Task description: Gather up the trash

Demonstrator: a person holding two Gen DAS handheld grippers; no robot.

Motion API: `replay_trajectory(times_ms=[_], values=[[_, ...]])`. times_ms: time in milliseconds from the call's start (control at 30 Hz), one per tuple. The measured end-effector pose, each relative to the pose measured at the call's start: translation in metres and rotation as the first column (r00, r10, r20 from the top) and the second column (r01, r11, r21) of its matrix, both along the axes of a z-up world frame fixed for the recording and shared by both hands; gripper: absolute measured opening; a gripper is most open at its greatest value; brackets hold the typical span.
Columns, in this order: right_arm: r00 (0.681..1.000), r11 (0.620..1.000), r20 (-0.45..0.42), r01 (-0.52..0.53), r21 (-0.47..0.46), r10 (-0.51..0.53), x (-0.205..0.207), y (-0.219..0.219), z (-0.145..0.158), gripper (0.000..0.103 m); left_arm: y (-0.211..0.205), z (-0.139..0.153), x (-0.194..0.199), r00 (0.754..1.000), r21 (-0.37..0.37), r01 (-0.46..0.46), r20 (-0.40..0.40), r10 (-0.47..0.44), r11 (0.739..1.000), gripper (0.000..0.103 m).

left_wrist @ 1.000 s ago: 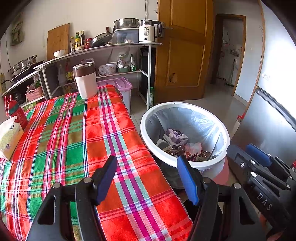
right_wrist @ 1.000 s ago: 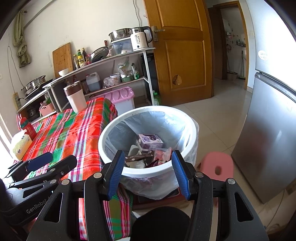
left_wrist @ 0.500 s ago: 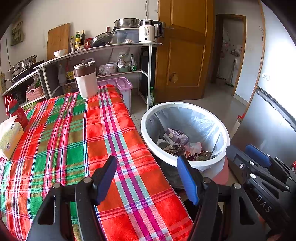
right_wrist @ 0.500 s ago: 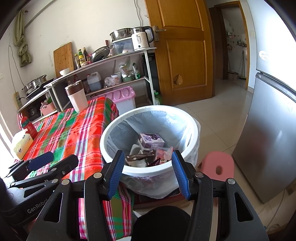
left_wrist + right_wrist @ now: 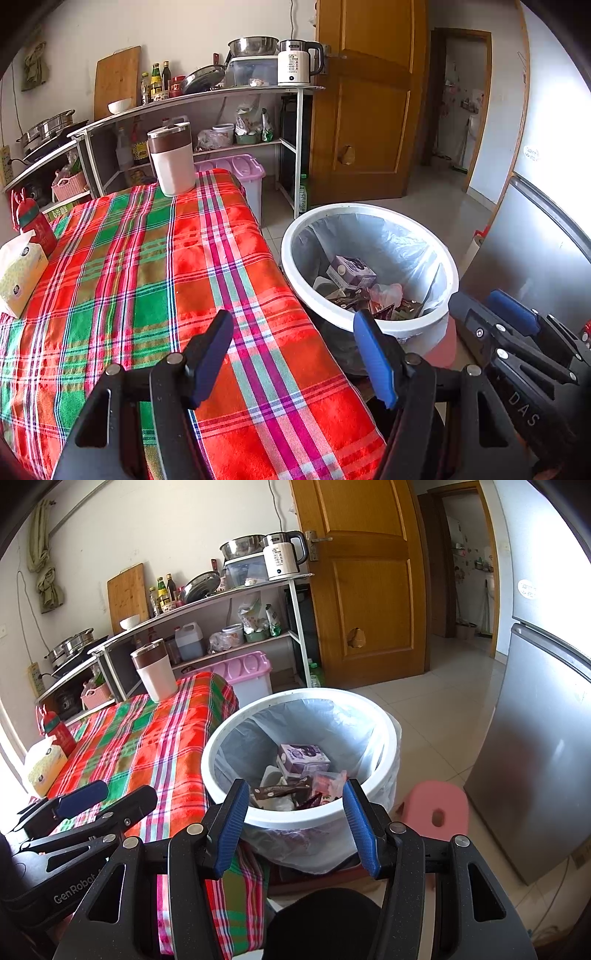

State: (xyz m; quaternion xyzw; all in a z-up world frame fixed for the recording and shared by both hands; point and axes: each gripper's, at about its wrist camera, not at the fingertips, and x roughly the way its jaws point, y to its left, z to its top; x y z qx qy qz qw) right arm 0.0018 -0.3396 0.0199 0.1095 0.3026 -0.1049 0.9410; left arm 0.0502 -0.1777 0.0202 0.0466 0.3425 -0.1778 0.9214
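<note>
— Grippers first: how do yours stand?

— My left gripper [image 5: 293, 354] hangs over the near edge of the plaid tablecloth [image 5: 147, 266], blue pads spread wide, nothing between them. My right gripper [image 5: 293, 825] is just as wide apart and bare, held above the near rim of the white bin [image 5: 295, 818].

— What lies on the cloth, from the left?

— Tissue pack [image 5: 18, 273] at my far left, a red bottle [image 5: 35, 225] just behind it, then a brown-and-white tumbler [image 5: 171, 158] upright at the far end.

— And the trash?

— Down in the lined bin beside the table's right edge: a purple carton [image 5: 303, 758], dark wrappers [image 5: 280, 790] and a pink packet [image 5: 327, 781]. A pink stool [image 5: 432, 806] stands right of the bin.
</note>
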Motion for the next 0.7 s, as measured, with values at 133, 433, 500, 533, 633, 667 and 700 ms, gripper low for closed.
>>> replay_trajectory(times_ms=[133,433,500,533,633,667,700], values=[[1.0,1.0,0.001,-0.003,0.0,0.003,-0.0005,0.0001,0.0002,0.054,-0.0005,0.0,-0.0005,1.0,-0.001,0.002,0.001,-0.002,1.0,0.069],[1.0,1.0,-0.001,-0.003,0.001,0.003,-0.0003,0.0005,0.0,0.054,-0.0006,-0.0001,-0.0006,1.0,-0.001,0.002,-0.001,-0.002,1.0,0.069],[1.0,1.0,-0.001,-0.002,0.001,0.002,-0.0004,0.0002,0.0,0.054,-0.0008,-0.0011,-0.0005,1.0,0.0,0.003,-0.005,-0.003,1.0,0.069],[1.0,1.0,0.0,-0.002,0.001,0.002,-0.0004,0.0,0.0,0.054,-0.0009,-0.0011,-0.0005,1.0,0.0,0.003,-0.005,-0.003,1.0,0.069],[1.0,1.0,0.0,-0.002,0.001,0.002,-0.0004,0.0001,0.0,0.054,-0.0011,-0.0015,-0.0005,1.0,-0.001,0.006,-0.004,-0.006,1.0,0.069],[1.0,1.0,0.0,-0.002,0.001,0.002,-0.0004,0.0001,0.0,0.054,-0.0011,-0.0017,-0.0005,1.0,-0.002,0.009,-0.006,-0.009,1.0,0.069],[1.0,1.0,0.0,-0.001,0.001,0.001,-0.0006,0.0006,0.0,0.054,-0.0012,-0.0022,-0.0007,1.0,-0.002,0.01,-0.007,-0.01,1.0,0.069]])
